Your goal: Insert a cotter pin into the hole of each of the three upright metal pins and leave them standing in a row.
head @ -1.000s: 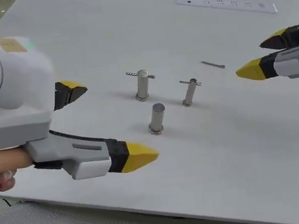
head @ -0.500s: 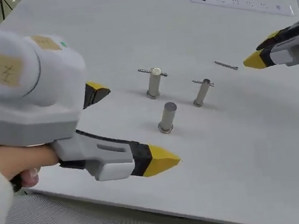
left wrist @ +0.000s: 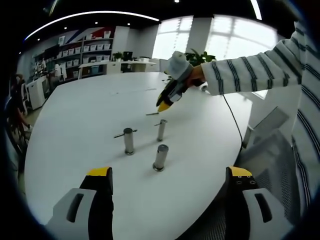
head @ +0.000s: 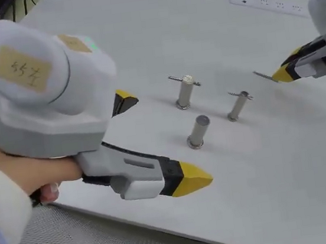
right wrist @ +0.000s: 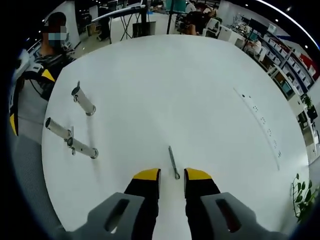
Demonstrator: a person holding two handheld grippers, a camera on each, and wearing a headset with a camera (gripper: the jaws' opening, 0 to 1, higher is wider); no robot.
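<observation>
Now that the right tool (right wrist: 172,176), jaws slightly parted and empty, has been brought up to the loose cotter pin (right wrist: 173,161) on the worktop (right wrist: 200,75), pickup seems near for the bare metal pin (head: 198,131). The left tool (left wrist: 170,172) is held wide open.

Left gripper (head: 159,140): jaws spread wide, held about level, nothing between them.
Left hand (head: 24,175): wrapped around the gripper's handle.
Right gripper (right wrist: 172,175): jaws drawn close with a narrow gap between them, tips angled down.
Right arm (left wrist: 250,70): striped sleeve, stretched forward.
</observation>
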